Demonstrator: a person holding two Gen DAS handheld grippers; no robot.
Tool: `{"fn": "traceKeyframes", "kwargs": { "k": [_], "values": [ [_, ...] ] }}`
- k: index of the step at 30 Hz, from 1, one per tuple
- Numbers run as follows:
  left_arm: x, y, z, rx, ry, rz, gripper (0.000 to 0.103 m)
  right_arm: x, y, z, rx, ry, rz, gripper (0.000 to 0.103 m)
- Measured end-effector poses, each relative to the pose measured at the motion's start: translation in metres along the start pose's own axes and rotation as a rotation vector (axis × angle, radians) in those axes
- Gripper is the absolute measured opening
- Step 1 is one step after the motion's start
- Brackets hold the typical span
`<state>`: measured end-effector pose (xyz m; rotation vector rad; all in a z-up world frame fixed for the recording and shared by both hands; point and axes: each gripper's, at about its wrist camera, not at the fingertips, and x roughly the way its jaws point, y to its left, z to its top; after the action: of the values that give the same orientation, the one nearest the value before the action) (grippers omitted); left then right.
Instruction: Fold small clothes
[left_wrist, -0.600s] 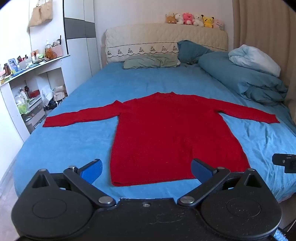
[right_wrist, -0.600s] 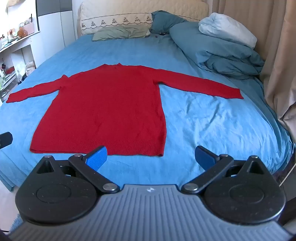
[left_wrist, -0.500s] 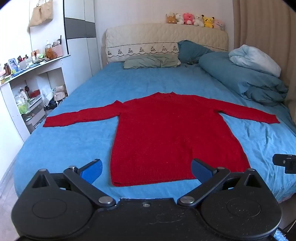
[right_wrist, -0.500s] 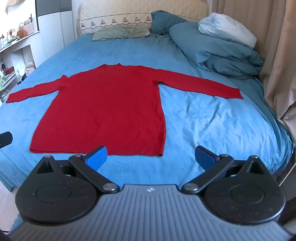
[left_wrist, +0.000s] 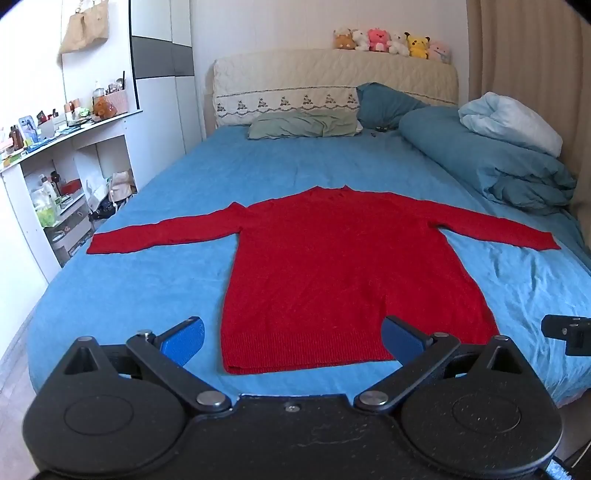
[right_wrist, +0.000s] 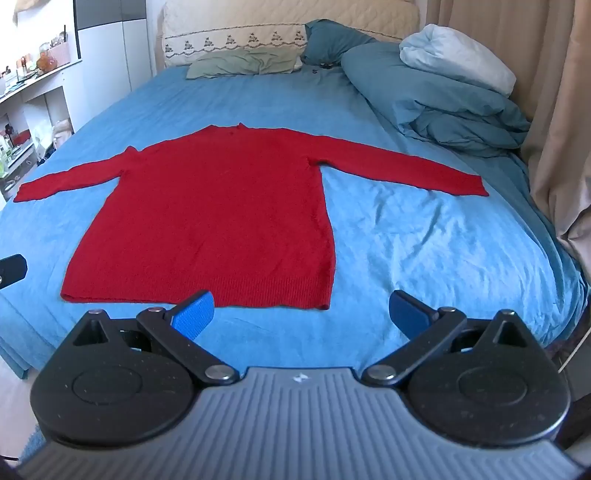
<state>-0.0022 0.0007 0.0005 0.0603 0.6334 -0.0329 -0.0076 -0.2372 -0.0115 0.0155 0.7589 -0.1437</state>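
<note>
A wide bed covered by a blue terry sheet (left_wrist: 155, 280) fills both views, its near edge running just under the two claws. Broad bare sheet lies open to either side of the garment and between its collar and the pillows. A bunched teal duvet topped with a pale blue blanket (left_wrist: 491, 162) crowds the far right side beside beige curtains (right_wrist: 554, 122), and a white shelving unit cluttered with bottles (left_wrist: 62, 177) stands close along the bed's left edge. A cream quilted headboard (left_wrist: 332, 85) closes the far end, with a row of small plush toys (left_wrist: 391, 38) on top and a flat grey-green pillow (left_wrist: 303, 123) below.

The red long-sleeved knitted sweater (left_wrist: 340, 273) lies flat in the middle of the bed, both sleeves stretched straight out sideways, ribbed hem nearest the claws, collar toward the headboard. Its right cuff ends near the duvet; its left cuff stops short of the bed's left edge.

The left claw (left_wrist: 293, 334) hangs above the hem's left half, blue pads spread wide, holding nothing. The right claw (right_wrist: 301, 312) hovers over the hem's right corner, likewise wide apart and empty.
</note>
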Motion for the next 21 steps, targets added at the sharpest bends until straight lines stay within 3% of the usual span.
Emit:
{"fn": "traceKeyframes", "kwargs": {
  "k": [21],
  "values": [
    [0.001,0.0017,0.0021,-0.001,0.002,0.004,0.103,0.0001,0.0008,0.0002,0.002,0.002,0.002,0.103]
  ]
}}
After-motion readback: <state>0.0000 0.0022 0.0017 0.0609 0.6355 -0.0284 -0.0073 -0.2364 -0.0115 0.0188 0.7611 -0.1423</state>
